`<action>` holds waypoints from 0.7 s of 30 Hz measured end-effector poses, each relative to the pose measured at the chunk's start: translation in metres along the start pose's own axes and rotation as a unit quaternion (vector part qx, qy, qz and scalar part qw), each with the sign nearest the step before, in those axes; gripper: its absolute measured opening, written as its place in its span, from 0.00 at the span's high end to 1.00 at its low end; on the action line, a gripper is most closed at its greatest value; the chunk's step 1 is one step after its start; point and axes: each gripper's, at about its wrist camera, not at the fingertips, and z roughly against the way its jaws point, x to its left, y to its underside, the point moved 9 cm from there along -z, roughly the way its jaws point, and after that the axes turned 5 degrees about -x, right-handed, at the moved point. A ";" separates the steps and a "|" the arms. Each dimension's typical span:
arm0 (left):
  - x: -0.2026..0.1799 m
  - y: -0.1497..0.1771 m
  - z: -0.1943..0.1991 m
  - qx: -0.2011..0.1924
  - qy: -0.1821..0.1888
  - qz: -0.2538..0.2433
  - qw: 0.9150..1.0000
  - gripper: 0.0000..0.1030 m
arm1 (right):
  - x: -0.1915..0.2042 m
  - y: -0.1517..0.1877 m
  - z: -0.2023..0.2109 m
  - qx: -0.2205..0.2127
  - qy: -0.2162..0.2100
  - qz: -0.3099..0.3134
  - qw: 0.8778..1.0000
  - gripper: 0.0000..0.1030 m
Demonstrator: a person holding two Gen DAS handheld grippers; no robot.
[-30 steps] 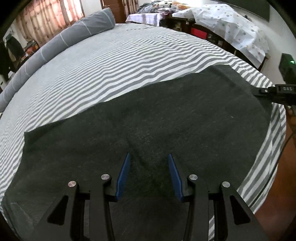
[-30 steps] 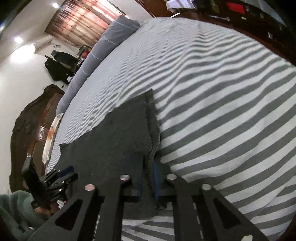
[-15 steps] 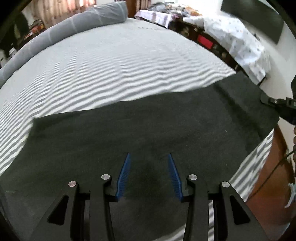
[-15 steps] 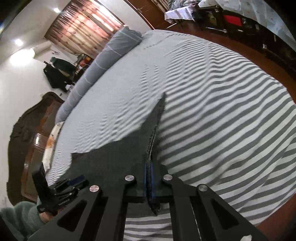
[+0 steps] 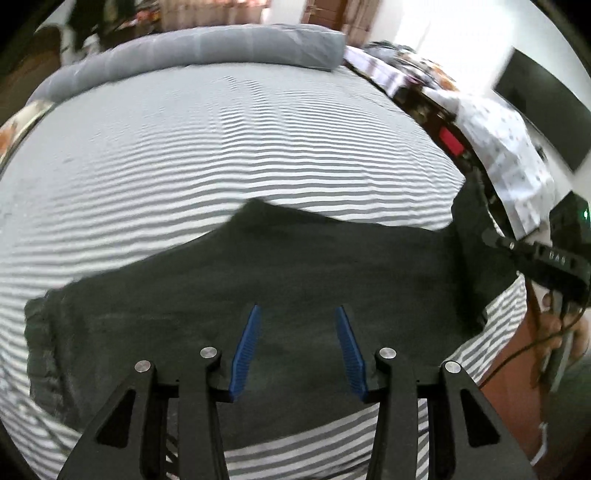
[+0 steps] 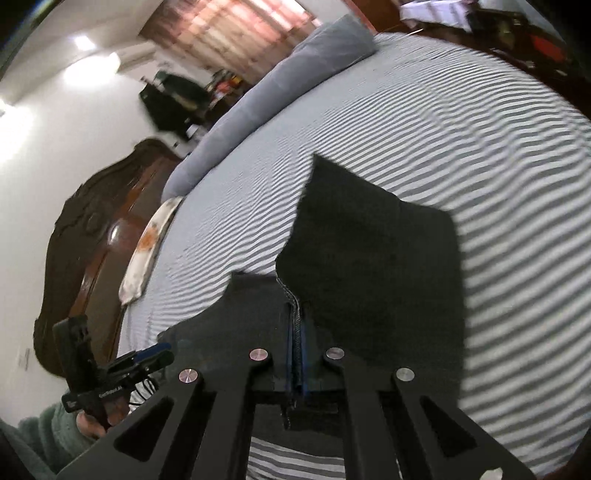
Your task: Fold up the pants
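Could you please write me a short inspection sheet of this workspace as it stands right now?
Surface: bed with grey-and-white striped sheet.
Job's things: dark grey pants, part lifted off the sheet.
Clutter: grey bolster at the head of the bed; patterned pillow by the headboard.
Grippers: right gripper shut on the pants' seamed edge; left gripper, jaws apart over the fabric, grip not visible.
Cables: black cable below the right gripper.
Surroundings: wooden headboard, curtains, cloth-covered furniture.
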 end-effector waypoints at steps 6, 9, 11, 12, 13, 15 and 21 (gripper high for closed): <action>0.045 0.017 0.002 0.009 -0.003 0.049 0.999 0.56 | 0.048 0.043 -0.069 0.071 0.000 0.037 0.997 0.96; 0.056 0.022 -0.003 0.018 0.012 0.070 0.997 0.56 | 0.057 0.066 -0.097 0.105 0.009 0.050 0.993 0.96; 0.058 0.023 -0.008 0.022 0.019 0.075 0.997 0.56 | 0.061 0.080 -0.111 0.124 0.020 0.068 0.990 0.96; 0.058 0.023 -0.009 0.023 0.023 0.077 0.997 0.56 | 0.061 0.088 -0.118 0.133 0.026 0.076 0.988 0.95; 0.058 0.023 -0.012 0.024 0.032 0.079 0.996 0.56 | 0.061 0.094 -0.123 0.140 0.030 0.082 0.986 0.95; 0.057 0.022 -0.018 0.030 0.047 0.088 0.995 0.56 | 0.062 0.101 -0.130 0.146 0.038 0.089 0.985 0.94; 0.032 0.015 -0.041 0.057 0.110 0.115 0.986 0.56 | 0.063 0.100 -0.128 0.137 0.043 0.109 0.984 0.94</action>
